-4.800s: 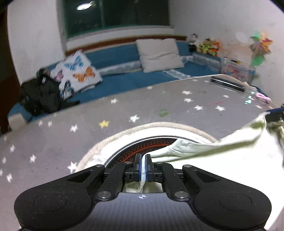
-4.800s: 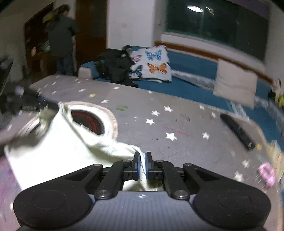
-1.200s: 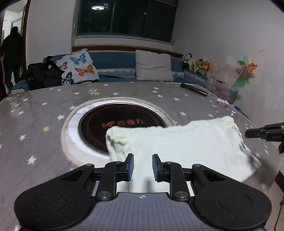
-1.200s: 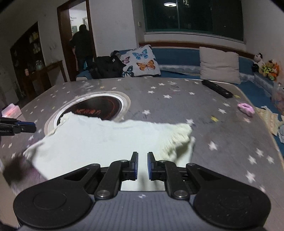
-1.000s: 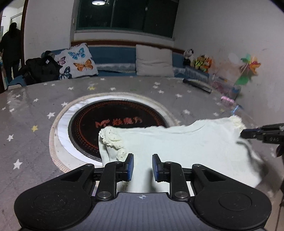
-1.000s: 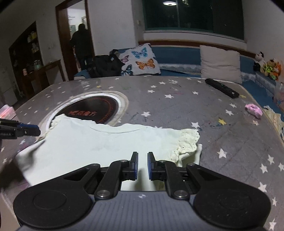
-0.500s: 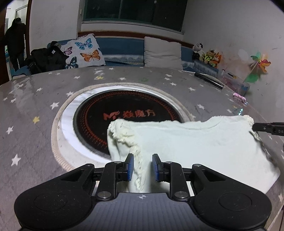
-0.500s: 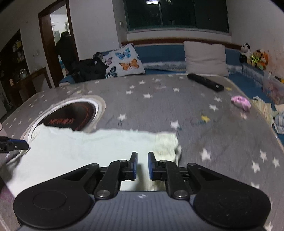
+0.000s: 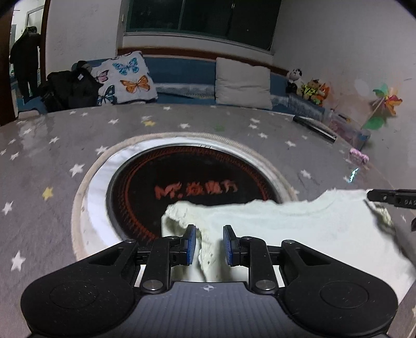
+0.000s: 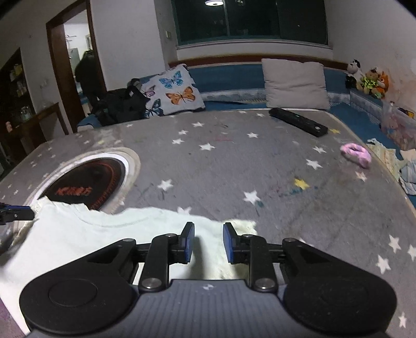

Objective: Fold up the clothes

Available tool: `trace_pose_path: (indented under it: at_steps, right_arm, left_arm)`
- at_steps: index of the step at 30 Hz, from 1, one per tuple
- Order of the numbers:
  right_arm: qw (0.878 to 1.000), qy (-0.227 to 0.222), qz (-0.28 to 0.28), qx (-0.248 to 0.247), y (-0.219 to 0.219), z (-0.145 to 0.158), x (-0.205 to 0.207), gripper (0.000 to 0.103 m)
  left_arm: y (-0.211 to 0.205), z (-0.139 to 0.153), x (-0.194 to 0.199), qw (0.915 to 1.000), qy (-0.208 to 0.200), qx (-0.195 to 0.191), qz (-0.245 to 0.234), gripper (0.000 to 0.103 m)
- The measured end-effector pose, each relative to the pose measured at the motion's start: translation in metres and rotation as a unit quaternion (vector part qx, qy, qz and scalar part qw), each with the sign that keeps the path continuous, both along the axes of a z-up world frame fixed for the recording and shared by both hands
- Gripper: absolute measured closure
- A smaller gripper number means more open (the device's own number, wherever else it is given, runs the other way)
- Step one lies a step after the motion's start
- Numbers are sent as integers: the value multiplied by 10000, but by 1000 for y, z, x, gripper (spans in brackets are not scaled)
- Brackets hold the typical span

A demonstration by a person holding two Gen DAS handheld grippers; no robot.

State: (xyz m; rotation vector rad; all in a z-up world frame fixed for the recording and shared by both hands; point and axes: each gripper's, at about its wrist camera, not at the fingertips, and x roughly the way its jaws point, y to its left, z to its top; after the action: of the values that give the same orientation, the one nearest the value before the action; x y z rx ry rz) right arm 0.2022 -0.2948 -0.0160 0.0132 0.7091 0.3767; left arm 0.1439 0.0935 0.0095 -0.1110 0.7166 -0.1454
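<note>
The surface [image 10: 273, 166] is grey with a printed star pattern. A round black hob [image 9: 192, 187] with orange lettering is set into it, ringed by a pale rim. A pale top [image 9: 299, 228] lies flat on the near edge of the surface, one frilled sleeve overlapping the hob.

The left gripper [image 9: 207, 244] sits over that sleeve with jaws spread; the frill lies between them, unpinched. The right gripper [image 10: 206, 243] sits over the opposite sleeve; its jaws are opening, with cloth below the gap and not pinched.

A black remote [image 10: 297, 121] and a pink item [image 10: 355, 154] rest on the far part of the surface. Behind it runs a blue bench with a butterfly cushion [image 10: 174, 93], a plain cushion [image 10: 295, 83], a black bag [image 9: 70, 89] and plush toys [image 10: 366, 78]. A dark window [image 10: 249, 19] spans the back wall. A person [image 10: 87, 75] stands in the doorway.
</note>
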Motion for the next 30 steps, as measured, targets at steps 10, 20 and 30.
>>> trace_pose_path:
  at_steps: [10,20,30]
  right_arm:
    - [9999,148,-82,-36,5,-10,14,80]
    - [9991,25,400,-129,42,-5,18,80]
    - [9991,26,291,-315,51,-11,24,79]
  left_arm:
    - [12,-10,13,9997,92,102,204,75]
    - [11,-11,14,9991,48,241,342,72]
    - [20,-5,0,9988,-20,200,444,67]
